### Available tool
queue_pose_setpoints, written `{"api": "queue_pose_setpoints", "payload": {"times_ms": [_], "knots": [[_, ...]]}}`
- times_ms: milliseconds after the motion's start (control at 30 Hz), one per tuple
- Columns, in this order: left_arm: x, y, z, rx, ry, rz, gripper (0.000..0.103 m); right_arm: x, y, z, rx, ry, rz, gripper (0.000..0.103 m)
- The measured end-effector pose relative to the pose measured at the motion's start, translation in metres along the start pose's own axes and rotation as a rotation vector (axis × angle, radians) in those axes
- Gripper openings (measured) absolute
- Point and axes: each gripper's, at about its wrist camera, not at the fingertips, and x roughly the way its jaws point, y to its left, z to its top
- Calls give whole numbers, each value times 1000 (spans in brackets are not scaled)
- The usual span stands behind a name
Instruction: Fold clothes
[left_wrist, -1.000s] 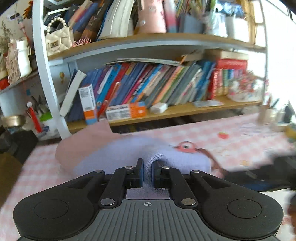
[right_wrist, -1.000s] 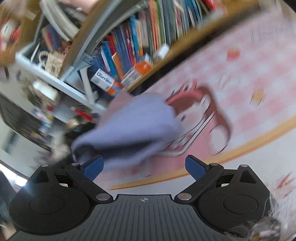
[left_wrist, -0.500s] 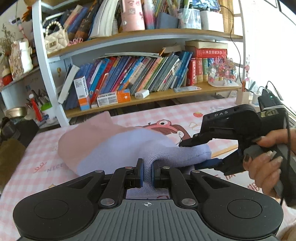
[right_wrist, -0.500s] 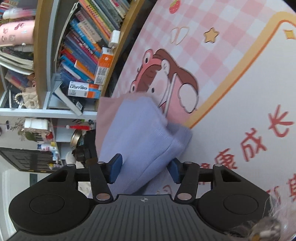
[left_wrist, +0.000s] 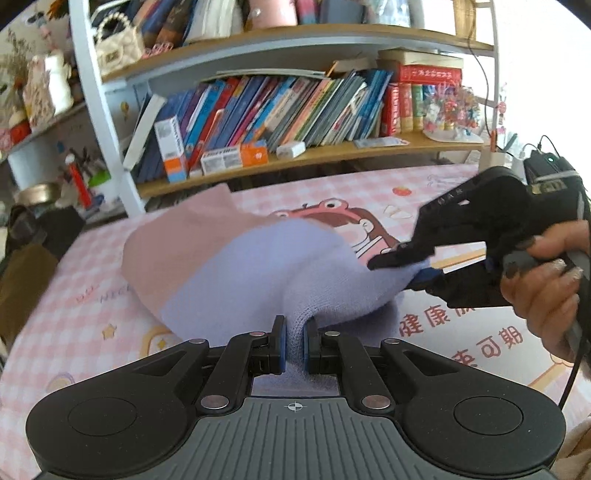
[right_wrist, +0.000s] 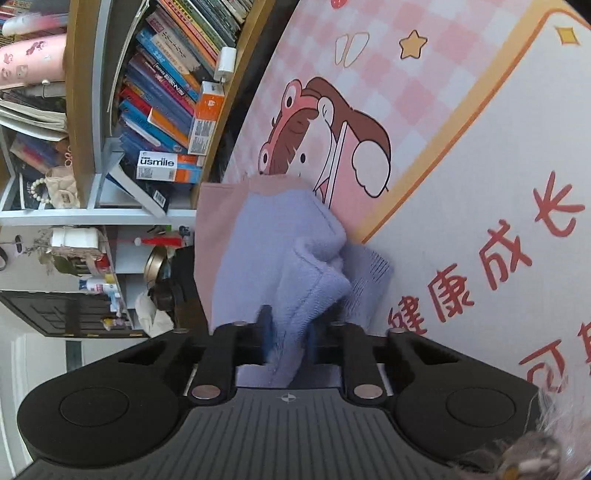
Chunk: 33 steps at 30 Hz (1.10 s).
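Lavender-and-pink knit garment (left_wrist: 280, 266) lies bunched, partly lifted off the mat.

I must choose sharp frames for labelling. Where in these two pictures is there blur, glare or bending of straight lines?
Left wrist view: the window side at the right is blown out white, the bookshelf boards curve from the fisheye, and the right gripper is slightly smeared. Right wrist view: mostly sharp, only one blue pad on the purple garment is blurred.
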Motion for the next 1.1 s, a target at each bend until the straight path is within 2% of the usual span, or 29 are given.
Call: {"api": "queue_pose_setpoints", "payload": {"times_ms": [100, 200, 267, 367, 433, 500, 567, 600, 667, 733, 800, 867, 933, 1000, 1100], "knots": [[-7, -4, 10, 24, -45, -23, 8, -15, 14, 13, -26, -26, 80, 12], [-25, -8, 40, 31, -166, -105, 8, -47, 47, 33, -102, -97, 200, 11], [-44, -7, 65, 14, -282, -179, 8, -78, 87, 46, -200, -180, 297, 11], [-89, -3, 104, -18, -518, -325, 8, -130, 157, 54, -380, -319, 455, 11], [-114, 3, 119, -55, -662, -413, 8, -162, 202, 48, -518, -391, 579, 11], [-122, 14, 123, -105, -723, -468, 8, -180, 239, 40, -643, -420, 670, 11], [-129, 26, 127, -156, -777, -520, 8, -182, 266, 35, -731, -421, 690, 11], [-124, 30, 126, -174, -767, -525, 8, -175, 276, 35, -760, -406, 670, 11], [-101, 38, 119, -195, -682, -488, 8, -138, 277, 39, -759, -343, 545, 11], [-55, 48, 99, -245, -524, -455, 8, -95, 267, 45, -728, -277, 397, 11], [-8, 58, 78, -295, -359, -420, 8, -43, 235, 51, -646, -206, 242, 11], [16, 69, 67, -311, -292, -381, 8, 7, 203, 56, -565, -142, 101, 11], [37, 80, 57, -324, -233, -342, 8, 50, 177, 49, -540, -110, -32, 11], [58, 91, 46, -337, -174, -303, 8, 84, 166, 46, -532, -93, -104, 11], [90, 107, 31, -355, -86, -244, 9, 119, 170, 39, -531, -83, -104, 11]]}}
